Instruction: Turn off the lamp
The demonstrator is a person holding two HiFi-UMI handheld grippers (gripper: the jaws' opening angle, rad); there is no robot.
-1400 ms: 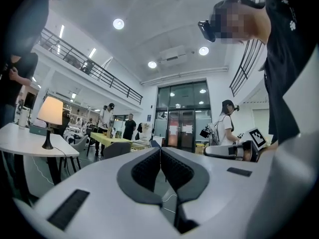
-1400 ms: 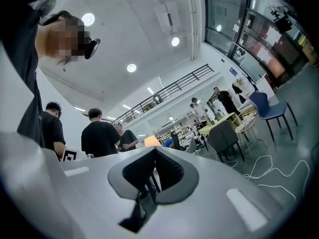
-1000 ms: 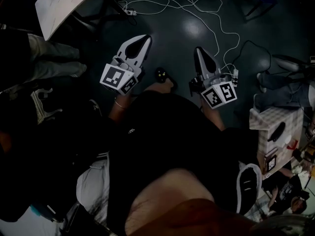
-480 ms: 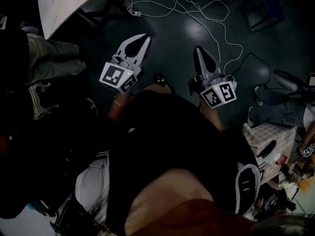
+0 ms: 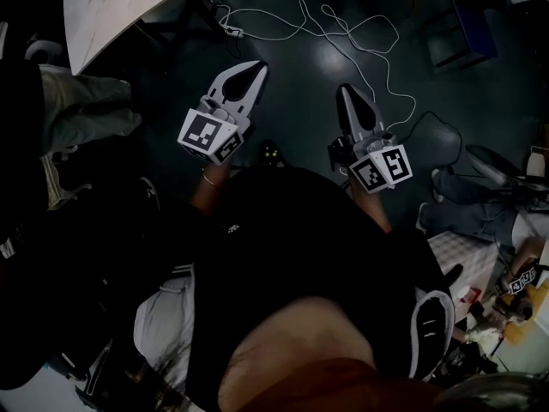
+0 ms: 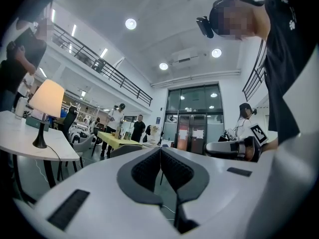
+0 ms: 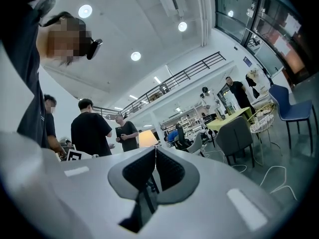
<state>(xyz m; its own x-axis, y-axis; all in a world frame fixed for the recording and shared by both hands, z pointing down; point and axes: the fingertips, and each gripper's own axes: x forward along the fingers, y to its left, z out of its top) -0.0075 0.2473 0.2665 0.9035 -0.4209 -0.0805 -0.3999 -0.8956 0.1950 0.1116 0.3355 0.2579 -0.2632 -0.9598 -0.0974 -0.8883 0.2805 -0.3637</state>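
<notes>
- Lamp (image 6: 46,100): shade lit, upright on a dark base on white table (image 6: 20,133), at 9 o'clock in the left gripper view; small in the right gripper view, just beyond the jaw tips at their 12 o'clock.
- Right gripper (image 7: 155,152): jaws pressed together, nothing between the pads; aimed almost straight at the lamp.
- Left gripper (image 6: 160,152): jaws pressed together, empty; lamp well apart, off toward its 9 o'clock.
- Head view: both grippers side by side above dark floor (image 5: 296,84), tips toward 12 o'clock; white cables (image 5: 343,24) looped on the floor at 12 o'clock.
- Surroundings: standing people (image 7: 90,131) at 9 o'clock of the lamp in the right gripper view; yellow table (image 6: 117,139) farther back in the left gripper view.
</notes>
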